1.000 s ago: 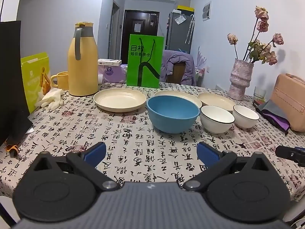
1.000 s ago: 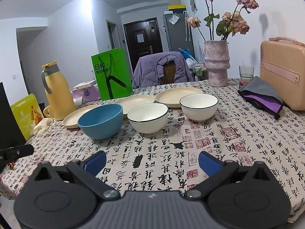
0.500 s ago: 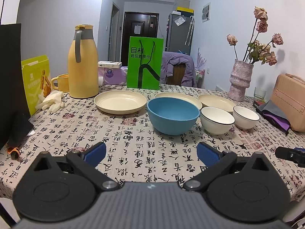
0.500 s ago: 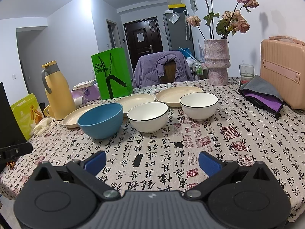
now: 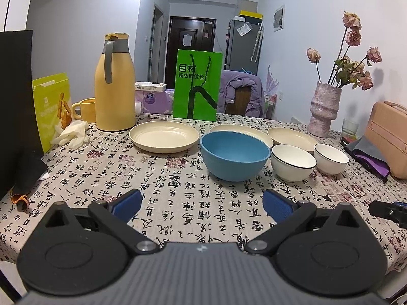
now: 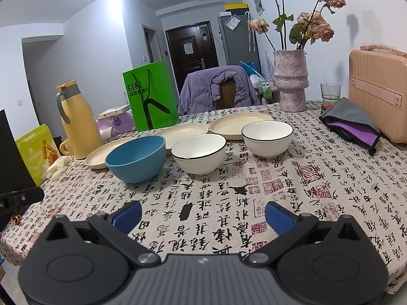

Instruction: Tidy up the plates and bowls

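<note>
Your left gripper (image 5: 202, 204) and right gripper (image 6: 202, 214) both hover over the near table (image 6: 318, 203) edge, fingers spread apart and empty. The blue bowl (image 5: 235, 155) and two white bowls (image 6: 199, 153) (image 6: 267, 138) stand in a row, left to right. Three cream plates (image 5: 164, 136) lie just behind them.

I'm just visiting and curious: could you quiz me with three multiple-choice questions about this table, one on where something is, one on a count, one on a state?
1. What stands right behind the left cream plate?
A. yellow jug
B. vase
C. pink case

2. How many bowls are there?
A. two
B. three
C. five

3. The left gripper is:
A. open, empty
B. shut on a bowl
C. shut on a plate

Answers: 1 A, the yellow jug rises just beyond it. 2 B, a blue bowl and two white bowls. 3 A, its fingers are spread with only tablecloth between.
</note>
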`<action>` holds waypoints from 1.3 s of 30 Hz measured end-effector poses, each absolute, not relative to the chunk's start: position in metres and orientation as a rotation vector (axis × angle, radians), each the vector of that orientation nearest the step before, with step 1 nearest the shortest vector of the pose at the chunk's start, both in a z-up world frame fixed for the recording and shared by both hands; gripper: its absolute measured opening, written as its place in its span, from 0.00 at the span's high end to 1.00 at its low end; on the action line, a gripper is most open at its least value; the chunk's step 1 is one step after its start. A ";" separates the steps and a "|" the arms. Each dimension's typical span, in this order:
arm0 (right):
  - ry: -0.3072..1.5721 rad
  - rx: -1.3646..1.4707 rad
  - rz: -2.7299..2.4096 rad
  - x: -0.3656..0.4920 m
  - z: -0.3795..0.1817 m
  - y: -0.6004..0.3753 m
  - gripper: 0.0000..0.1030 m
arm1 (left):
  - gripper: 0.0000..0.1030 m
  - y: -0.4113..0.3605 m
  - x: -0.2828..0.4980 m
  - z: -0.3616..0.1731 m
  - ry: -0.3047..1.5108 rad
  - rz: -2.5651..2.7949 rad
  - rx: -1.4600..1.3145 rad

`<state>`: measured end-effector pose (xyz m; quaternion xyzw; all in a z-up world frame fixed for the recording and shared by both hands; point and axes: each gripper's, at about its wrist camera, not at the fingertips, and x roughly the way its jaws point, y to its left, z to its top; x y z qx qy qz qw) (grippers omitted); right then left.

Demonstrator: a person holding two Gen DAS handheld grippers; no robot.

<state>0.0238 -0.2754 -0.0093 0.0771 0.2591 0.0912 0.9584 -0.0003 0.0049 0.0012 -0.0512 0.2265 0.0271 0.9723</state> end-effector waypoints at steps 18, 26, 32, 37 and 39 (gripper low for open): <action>0.524 0.157 0.188 0.022 -0.009 -0.273 0.00 | 0.00 0.004 -0.004 0.002 0.447 0.062 -0.103; 0.523 0.157 0.189 0.021 -0.009 -0.273 0.00 | 0.00 0.004 -0.005 0.002 0.445 0.062 -0.103; 0.522 0.157 0.190 0.020 -0.008 -0.272 0.00 | 0.00 0.004 -0.005 0.002 0.445 0.061 -0.102; 0.522 0.157 0.190 0.020 -0.008 -0.272 0.00 | 0.00 0.005 -0.006 0.002 0.442 0.060 -0.104; 0.522 0.158 0.190 0.020 -0.008 -0.272 0.00 | 0.00 0.006 -0.007 0.003 0.440 0.059 -0.104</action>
